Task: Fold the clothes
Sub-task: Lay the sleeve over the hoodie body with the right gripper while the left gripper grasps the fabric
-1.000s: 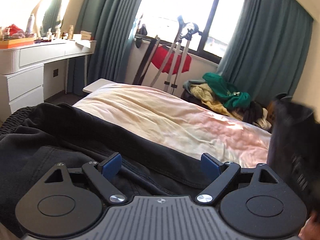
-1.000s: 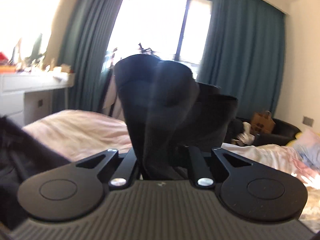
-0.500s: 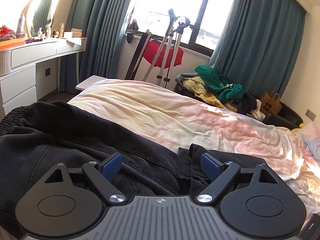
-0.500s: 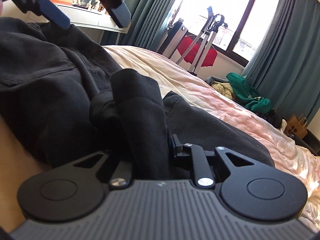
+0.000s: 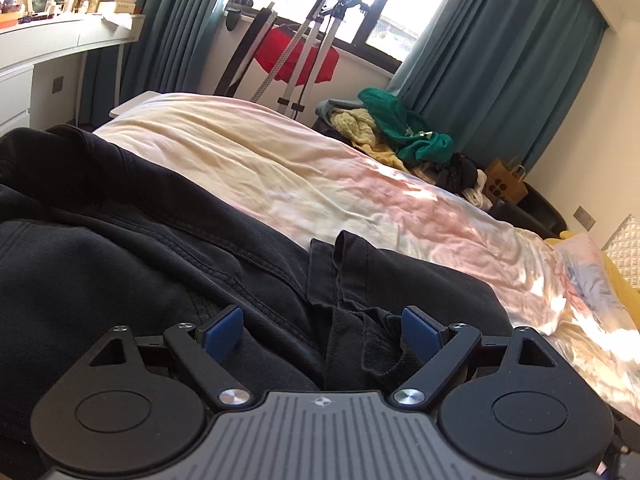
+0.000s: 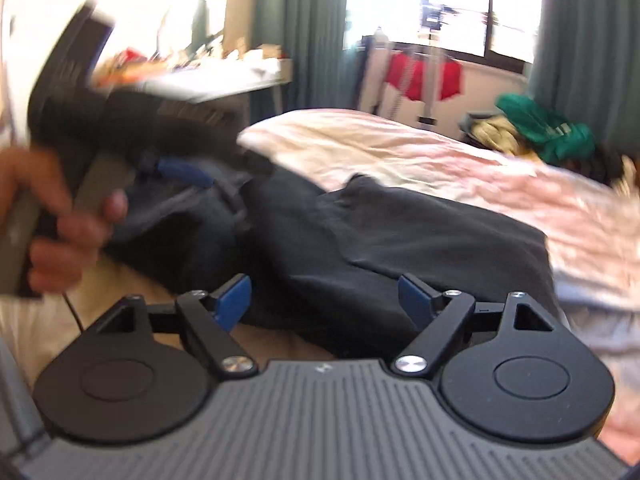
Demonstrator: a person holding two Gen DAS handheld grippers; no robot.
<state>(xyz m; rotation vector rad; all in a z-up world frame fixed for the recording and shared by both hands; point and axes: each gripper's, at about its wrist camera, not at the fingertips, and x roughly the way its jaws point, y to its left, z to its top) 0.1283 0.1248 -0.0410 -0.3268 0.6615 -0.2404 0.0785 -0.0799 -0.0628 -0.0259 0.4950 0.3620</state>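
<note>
A pair of black trousers lies on the bed, one leg folded over the rest. It also shows in the right wrist view, which is blurred. My left gripper is open, low over the cloth where the folded hem lies, holding nothing. It also appears in the right wrist view at the left, held by a hand. My right gripper is open and empty, just above the trousers' near edge.
The bed's pale pink and yellow sheet stretches beyond the trousers. A pile of clothes sits by the teal curtains. A drying rack with a red garment stands under the window. A white dresser is at the left.
My right gripper has let go of the trouser leg it carried over, opened and pulled back. The leg now lies folded over the trousers. My left gripper has stayed open and dropped lower.
</note>
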